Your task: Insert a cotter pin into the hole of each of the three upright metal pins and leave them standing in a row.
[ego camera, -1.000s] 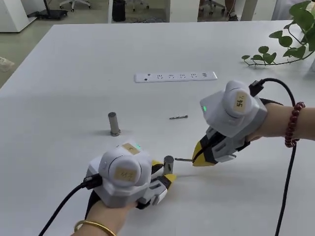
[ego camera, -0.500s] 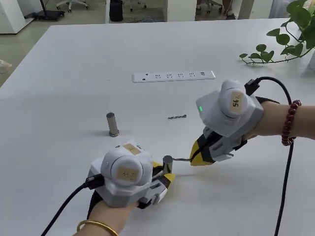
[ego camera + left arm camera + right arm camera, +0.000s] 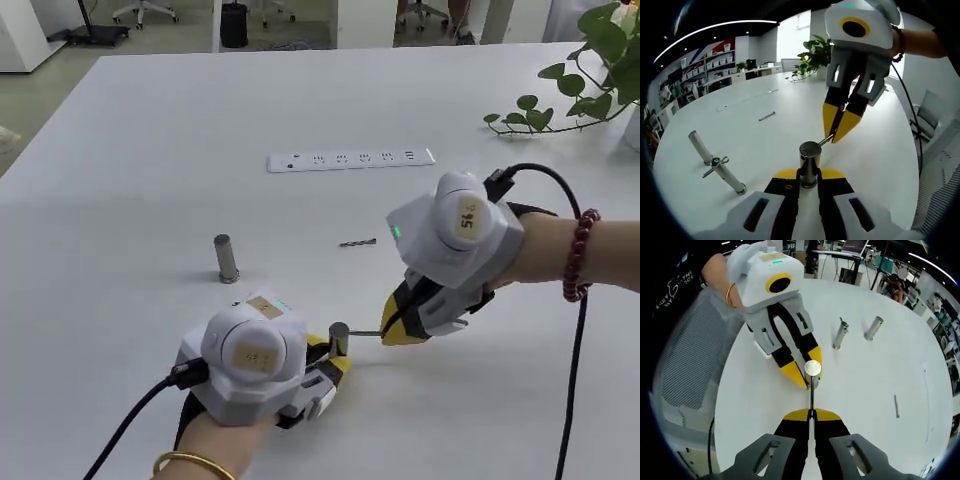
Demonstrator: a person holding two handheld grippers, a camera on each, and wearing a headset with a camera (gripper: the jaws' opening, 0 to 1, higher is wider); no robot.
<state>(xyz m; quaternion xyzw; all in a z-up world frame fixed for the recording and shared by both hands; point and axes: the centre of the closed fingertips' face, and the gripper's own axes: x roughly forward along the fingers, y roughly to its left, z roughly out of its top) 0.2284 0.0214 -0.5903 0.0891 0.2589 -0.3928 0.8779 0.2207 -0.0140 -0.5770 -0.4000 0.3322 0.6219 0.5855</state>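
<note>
My left gripper (image 3: 332, 357) is shut on an upright metal pin (image 3: 338, 335), gripped low on its shaft (image 3: 810, 160). My right gripper (image 3: 388, 333) is shut on a thin cotter pin (image 3: 366, 333) held level. The cotter pin's tip (image 3: 826, 140) touches the held pin's side just below its top (image 3: 813, 371). Whether the tip is inside the hole is too small to tell. A second metal pin (image 3: 720, 170) with a cotter pin through it and a third bare pin (image 3: 700, 146) stand to the left. A loose cotter pin (image 3: 357, 242) lies farther back.
A white power strip (image 3: 350, 158) lies across the middle of the white table (image 3: 120, 150). A leafy plant (image 3: 590, 60) trails at the far right corner. Black cables run from both grippers toward the table's near edge.
My right gripper has edged left with the cotter pin, closing the gap to the pin held by my left gripper. The left gripper has stayed in place.
</note>
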